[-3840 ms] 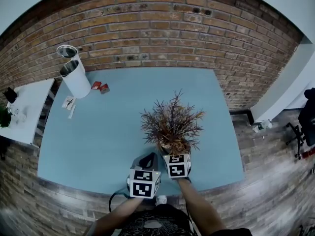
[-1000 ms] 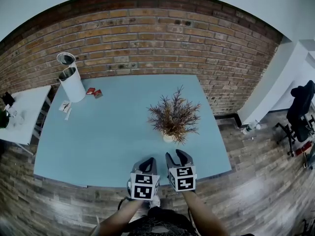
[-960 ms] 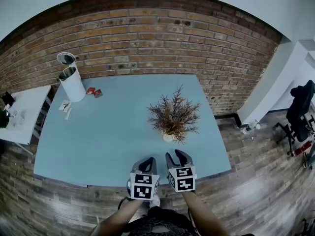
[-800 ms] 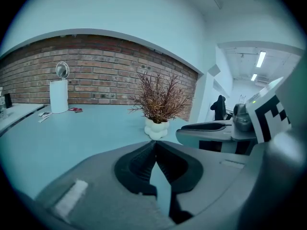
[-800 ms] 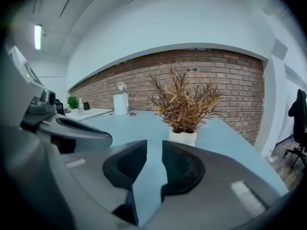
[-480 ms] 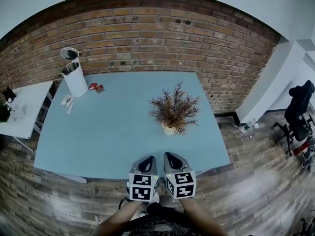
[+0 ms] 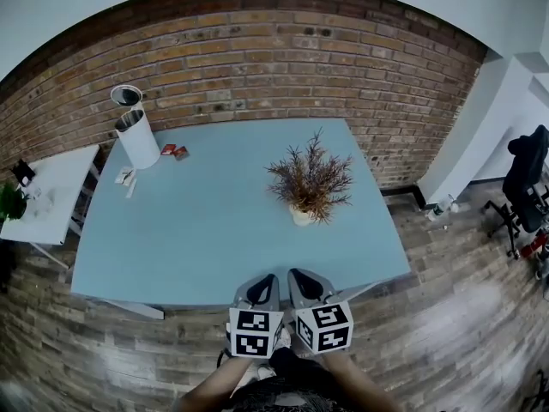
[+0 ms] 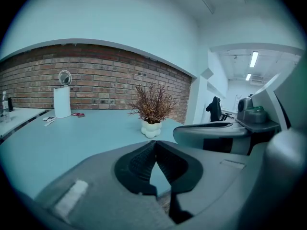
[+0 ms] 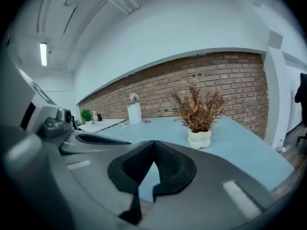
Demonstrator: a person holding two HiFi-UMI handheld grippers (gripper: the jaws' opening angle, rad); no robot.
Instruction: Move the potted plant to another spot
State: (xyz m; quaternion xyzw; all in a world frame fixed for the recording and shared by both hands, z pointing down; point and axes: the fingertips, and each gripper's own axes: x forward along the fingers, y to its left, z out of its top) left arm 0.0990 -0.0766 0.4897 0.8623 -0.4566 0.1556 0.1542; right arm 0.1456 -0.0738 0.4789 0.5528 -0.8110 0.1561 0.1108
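The potted plant (image 7: 310, 184), dry brown twigs in a lumpy white pot, stands alone on the right half of the blue table (image 7: 214, 230). It also shows in the left gripper view (image 8: 151, 113) and the right gripper view (image 9: 198, 113). Both grippers hover side by side near the table's front edge, well short of the plant. My left gripper (image 7: 264, 281) is shut with nothing in it, its jaws meeting (image 8: 155, 143). My right gripper (image 7: 298, 275) is shut and empty too (image 9: 154, 143).
A white cylinder (image 7: 138, 137) with a round disc (image 7: 126, 95) behind it stands at the table's back left, near small red items (image 7: 174, 152) and papers (image 7: 127, 178). A white side table (image 7: 51, 191) is at left, a brick wall behind, a dark chair (image 7: 527, 183) at right.
The right gripper, earlier at the plant's pot, has let go and closed its jaws. Both grippers have drawn back toward me to the table's front edge. The plant stays put on the table.
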